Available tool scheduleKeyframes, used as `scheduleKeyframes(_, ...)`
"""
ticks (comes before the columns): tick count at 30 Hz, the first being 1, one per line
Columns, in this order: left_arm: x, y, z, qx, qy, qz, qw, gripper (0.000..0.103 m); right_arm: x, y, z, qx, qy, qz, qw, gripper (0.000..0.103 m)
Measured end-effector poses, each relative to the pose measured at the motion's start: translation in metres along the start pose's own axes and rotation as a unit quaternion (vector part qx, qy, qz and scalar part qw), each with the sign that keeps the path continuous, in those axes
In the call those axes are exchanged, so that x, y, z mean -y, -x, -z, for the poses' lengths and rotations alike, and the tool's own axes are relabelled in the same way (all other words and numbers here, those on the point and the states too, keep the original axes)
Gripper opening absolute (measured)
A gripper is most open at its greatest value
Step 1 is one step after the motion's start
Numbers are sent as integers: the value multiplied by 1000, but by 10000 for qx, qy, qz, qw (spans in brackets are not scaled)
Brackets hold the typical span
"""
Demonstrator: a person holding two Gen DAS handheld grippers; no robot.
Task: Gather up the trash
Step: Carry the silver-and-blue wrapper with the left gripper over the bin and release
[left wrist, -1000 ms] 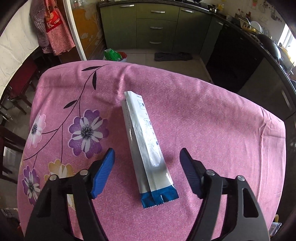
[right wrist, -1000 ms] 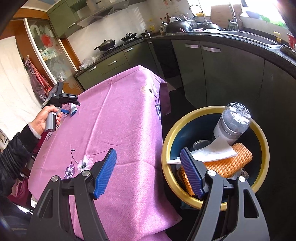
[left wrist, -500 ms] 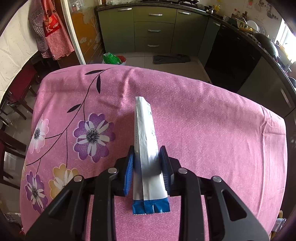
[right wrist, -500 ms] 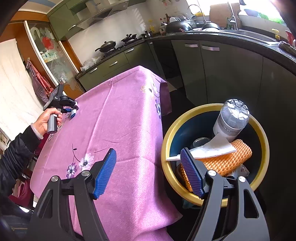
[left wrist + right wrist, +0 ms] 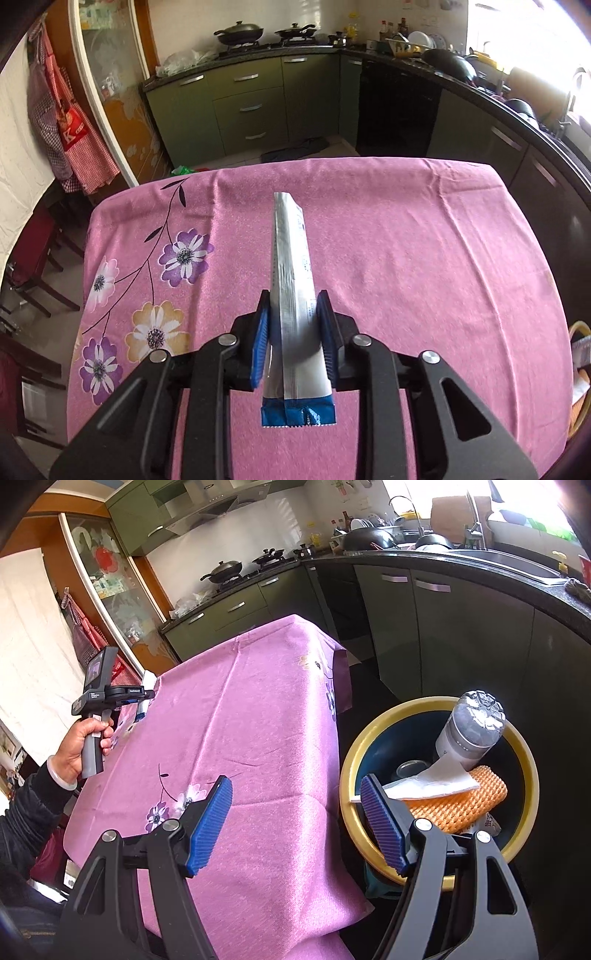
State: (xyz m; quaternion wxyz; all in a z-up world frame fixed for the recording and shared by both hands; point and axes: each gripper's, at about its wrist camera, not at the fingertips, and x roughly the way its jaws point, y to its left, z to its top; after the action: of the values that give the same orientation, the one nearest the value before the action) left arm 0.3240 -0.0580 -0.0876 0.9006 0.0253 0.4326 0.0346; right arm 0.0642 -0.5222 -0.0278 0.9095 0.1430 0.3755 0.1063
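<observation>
Currently I am holding the silver wrapper [image 5: 291, 295] clamped in the left tongs [image 5: 292, 343], lifted above the surface [image 5: 424, 258]. Right tongs [image 5: 295, 823] are gaping wide, empty. Next move, I judge: carrying it toward the bin [image 5: 349, 771] at 3 o'clock.

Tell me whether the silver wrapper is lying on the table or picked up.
Picked up: the left gripper is shut on the silver wrapper, which tilts up clear of the pink tablecloth.

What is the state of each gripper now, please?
Left gripper: closed on the silver and blue wrapper, lifted off the table.
Right gripper: open, holding nothing.
</observation>
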Motion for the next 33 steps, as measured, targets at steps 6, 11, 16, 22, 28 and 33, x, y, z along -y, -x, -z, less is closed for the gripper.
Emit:
scheduleKeyframes(6, 44, 57, 29, 345, -698, 554, 9954, 24, 3, 12, 6, 64, -15, 86, 9999, 71)
scheduleKeyframes(11, 117, 97, 51, 377, -1534, 1483, 9762, 24, 20, 41, 15, 287, -221, 347, 9987, 71)
scheduleKeyframes(16, 215, 121, 70, 174, -2336, 2589, 9371, 24, 47, 76, 27, 546, -521, 633, 9951, 71)
scheduleKeyframes(22, 327, 110, 86, -280, -2916, 3297, 8975, 24, 72, 104, 43, 667, -766, 842, 9913, 71)
scheduleKeyframes(28, 391, 58, 103, -1159, -2739, 3303, 8958, 24, 88, 117, 51, 720, -909, 886, 9893, 72)
scheduleKeyframes(33, 413, 36, 105, -1310, -2599, 3123, 9043, 33, 91, 116, 53, 735, -945, 826, 9894, 75)
